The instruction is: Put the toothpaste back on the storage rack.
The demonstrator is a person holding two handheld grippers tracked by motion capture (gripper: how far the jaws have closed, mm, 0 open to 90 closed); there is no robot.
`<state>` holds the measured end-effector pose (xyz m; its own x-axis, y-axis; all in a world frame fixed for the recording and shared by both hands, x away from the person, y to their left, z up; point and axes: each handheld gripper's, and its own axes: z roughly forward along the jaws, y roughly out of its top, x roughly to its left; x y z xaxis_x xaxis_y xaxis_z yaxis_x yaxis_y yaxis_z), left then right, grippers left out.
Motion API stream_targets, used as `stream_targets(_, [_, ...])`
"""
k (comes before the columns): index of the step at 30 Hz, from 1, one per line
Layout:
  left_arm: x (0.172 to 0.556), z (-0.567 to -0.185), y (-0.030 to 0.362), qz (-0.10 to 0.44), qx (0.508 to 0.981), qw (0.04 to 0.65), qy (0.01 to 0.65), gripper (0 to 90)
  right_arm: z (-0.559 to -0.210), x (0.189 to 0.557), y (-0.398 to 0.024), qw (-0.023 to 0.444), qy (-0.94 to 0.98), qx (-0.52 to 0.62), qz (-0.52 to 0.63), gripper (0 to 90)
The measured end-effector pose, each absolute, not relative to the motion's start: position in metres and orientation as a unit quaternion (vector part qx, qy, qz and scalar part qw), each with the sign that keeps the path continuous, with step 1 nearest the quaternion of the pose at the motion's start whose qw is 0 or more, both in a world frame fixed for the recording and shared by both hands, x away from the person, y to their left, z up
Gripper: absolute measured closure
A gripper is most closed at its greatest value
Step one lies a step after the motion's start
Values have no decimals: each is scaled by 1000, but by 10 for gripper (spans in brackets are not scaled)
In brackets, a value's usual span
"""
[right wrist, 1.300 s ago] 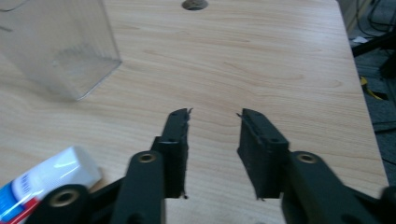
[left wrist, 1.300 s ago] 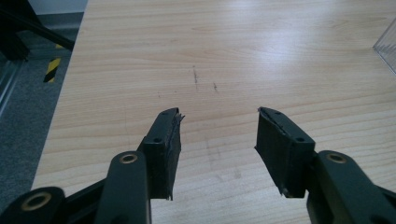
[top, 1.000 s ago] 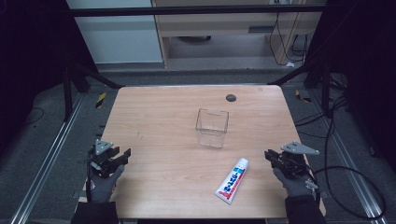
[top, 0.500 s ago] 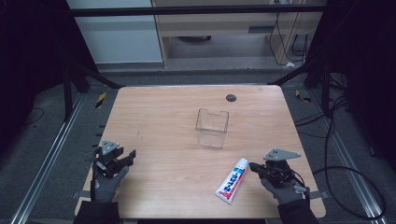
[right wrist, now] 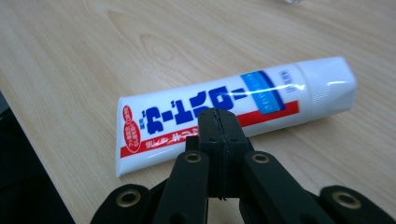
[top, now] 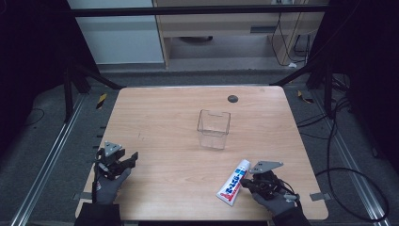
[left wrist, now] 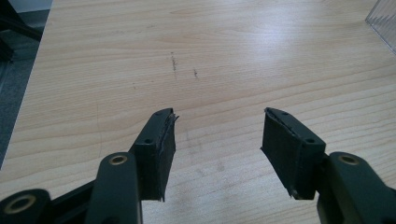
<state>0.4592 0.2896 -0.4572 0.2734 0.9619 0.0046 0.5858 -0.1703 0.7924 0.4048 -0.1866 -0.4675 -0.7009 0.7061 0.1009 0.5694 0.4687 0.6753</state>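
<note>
High view – table: a light wooden table [top: 164, 117] on a dark frame, grey floor and cables around it.
High view – container: a clear, open-topped plastic container [top: 213, 129] stands upright near the middle of the table, a little toward the far side.
High view – mark: a small dark round spot [top: 232, 98] lies on the wood beyond the container, near the far edge.
High view – toothpaste tube: a white toothpaste tube [top: 233, 182] with blue and red print lies flat near the near edge, right of centre, its cap end pointing toward the container and its flat crimped end toward the person.
High view – right gripper: the right gripper [top: 245, 184], held in a grey-gloved hand, sits just beside the tube's right side, tips pointing at it; whether they touch it cannot be told from here.
High view – left gripper: the left gripper [top: 131, 158], also in a gloved hand, rests low at the near-left part of the table, well apart from tube and container.
Left gripper view – jaws: the two black jaws stand wide apart over bare wood – nothing between them; a corner of the clear container [left wrist: 384, 21] shows at the upper right.
Right gripper view – jaws: the two jaws are pressed together with no gap, nothing held between them; their tips overlap the toothpaste tube [right wrist: 261, 105], which lies crosswise just beyond, cap to the right.
</note>
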Motion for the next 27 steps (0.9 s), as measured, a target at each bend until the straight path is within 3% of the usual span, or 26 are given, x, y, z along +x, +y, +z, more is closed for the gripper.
stream_targets(27, [461,-458,286,270,723,349,532,412,-481,413,-157,92,854,360,364,900])
